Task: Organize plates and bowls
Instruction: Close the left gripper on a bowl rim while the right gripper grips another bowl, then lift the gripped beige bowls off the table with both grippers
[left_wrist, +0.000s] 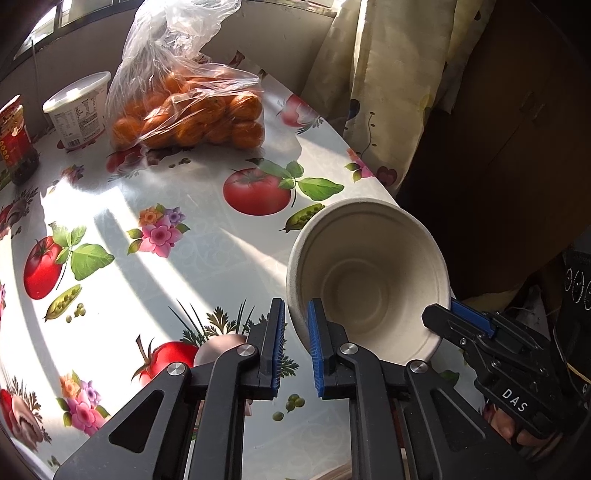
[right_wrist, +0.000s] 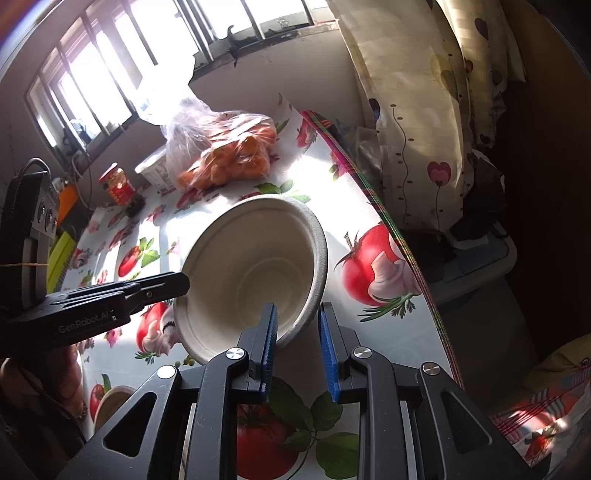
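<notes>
One bowl is all I am seeing, tilted above the counter, both tongs gripping its rim: left tongs and right tongs. No plates are showing; I am judging the sorting barely begun.

Matt, slightly rough moulded-paper bowl, glossy smooth printed vinyl cover on desk, crinkly clear plastic bag, matt black plastic hand-held gripper with ribbed blue pads.

Bowl near surface's right edge; bag of oranges at far edge; tub, jar leftward.
</notes>
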